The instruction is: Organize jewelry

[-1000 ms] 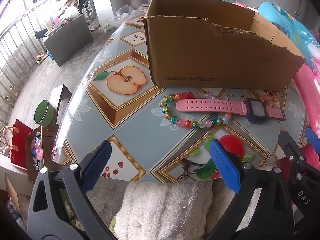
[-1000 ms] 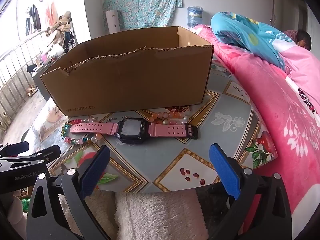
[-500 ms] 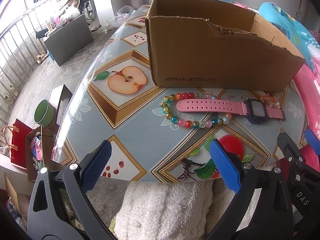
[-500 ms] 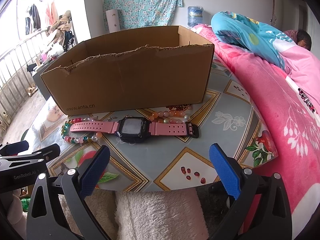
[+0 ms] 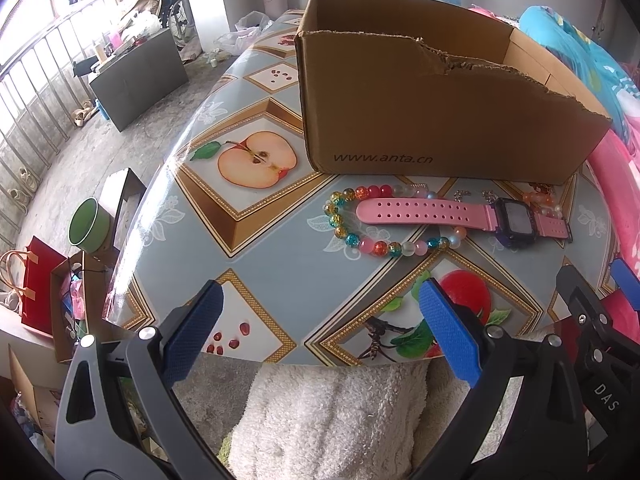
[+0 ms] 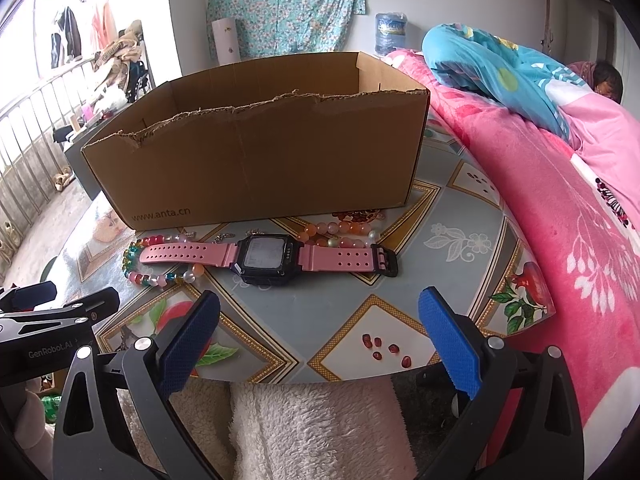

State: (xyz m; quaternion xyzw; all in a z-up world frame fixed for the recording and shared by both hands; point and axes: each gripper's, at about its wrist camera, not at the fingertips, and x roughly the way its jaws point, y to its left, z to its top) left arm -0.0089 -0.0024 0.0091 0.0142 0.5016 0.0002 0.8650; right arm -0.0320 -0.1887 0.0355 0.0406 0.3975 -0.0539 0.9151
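While we edge closer to the pink watch (image 6: 276, 258) | both grippers, left (image 5: 320, 334) and right (image 6: 320, 330), gape empty | cardboard box (image 6: 256, 168) awaits, nothing sorted.

I saw the pink watch (image 6: 264, 255) lying flat on the table, strap stretched out straight, its dark square face up and a black buckle at the right end. A bracelet of mixed beads (image 5: 380, 247) in teal, gold, red and pale pink curled around the strap's left end, touching it. A second string of orange and pale beads (image 6: 340, 232) lay just behind the strap's right half. All three sat just in front of the open cardboard box (image 6: 256, 168), whose near wall was torn along the top and printed with a web address.
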